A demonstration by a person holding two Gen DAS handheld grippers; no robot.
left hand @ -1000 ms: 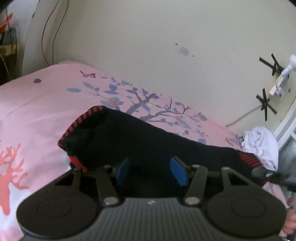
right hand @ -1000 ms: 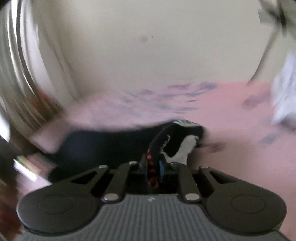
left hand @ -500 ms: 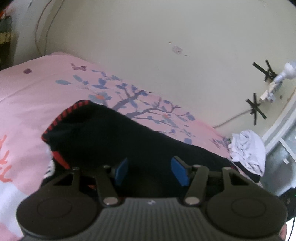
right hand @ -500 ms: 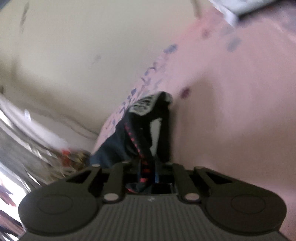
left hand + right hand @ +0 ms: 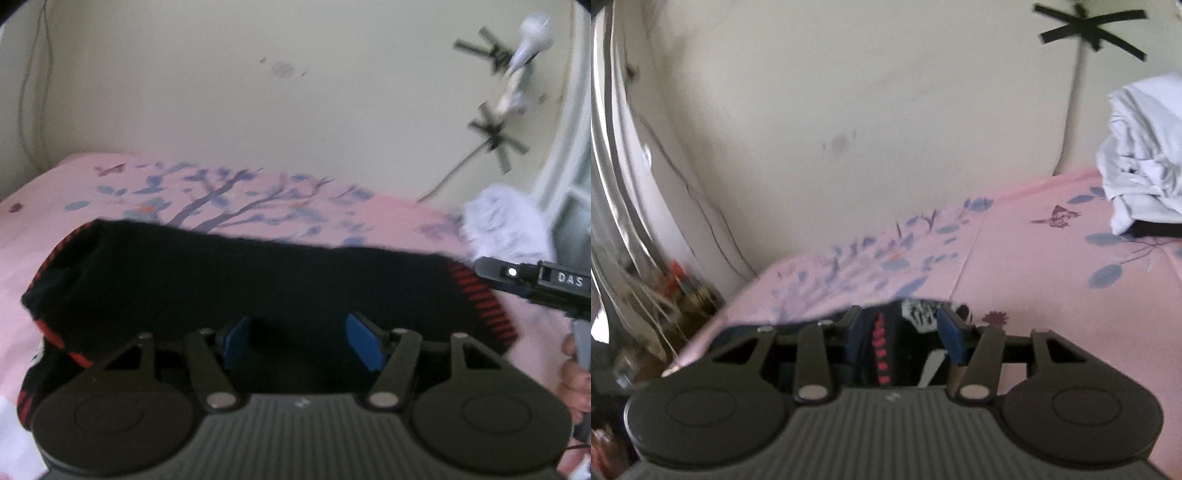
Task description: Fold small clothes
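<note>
Right gripper (image 5: 905,339), clamped on the black garment (image 5: 258,288) a second ago, is opening and letting go; left gripper (image 5: 299,341) opens wider too, the garment lying flat on the pink sheet (image 5: 74,192), fold laid.

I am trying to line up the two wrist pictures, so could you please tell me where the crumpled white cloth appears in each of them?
Left wrist view: the crumpled white cloth is at the right edge, at mid-height, on the pink bedsheet by the wall.
Right wrist view: the cloth is at the upper right, larger, on the bedsheet's far side.
Shared landmark: the black tape cross on the wall, above the cloth in both.
</note>
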